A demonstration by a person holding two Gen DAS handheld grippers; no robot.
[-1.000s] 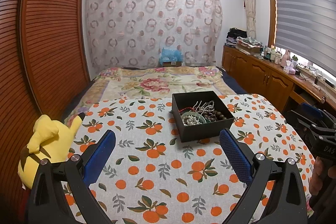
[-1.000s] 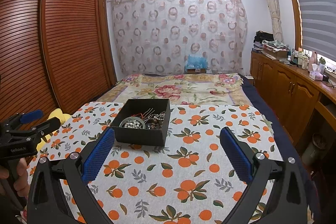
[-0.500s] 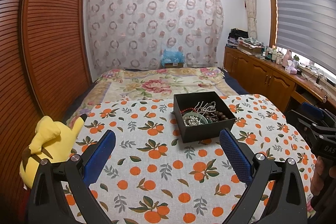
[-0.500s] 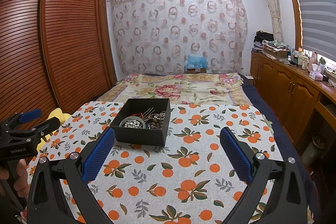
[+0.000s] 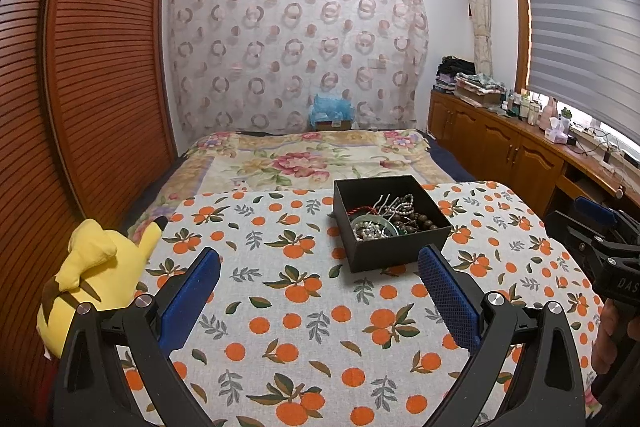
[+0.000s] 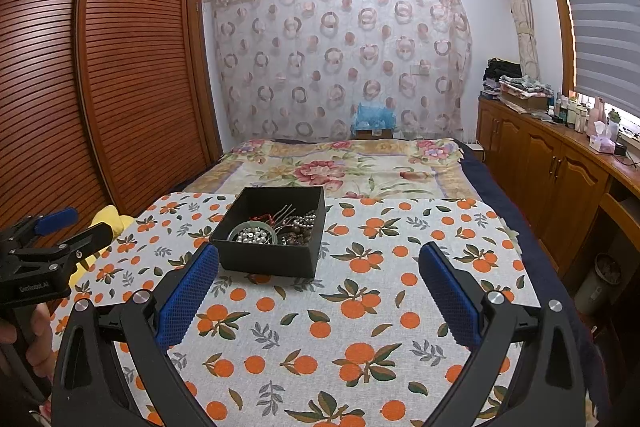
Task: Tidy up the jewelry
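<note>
Jewelry [image 5: 384, 223]: tangled heap of beads, chains and a red cord, all in my black box [image 5: 394, 251] on the orange-print cloth [image 5: 304, 307], ahead of both tools. Left gripper [image 5: 318, 289]: jaws spread wide, empty. Right gripper [image 6: 318, 287]: jaws likewise spread, empty. Risks, as I judge them: strands look interlocked, so pinching one may drag out several; light box may slide or tip under a sideways pull; loose cloth could bunch.
</note>
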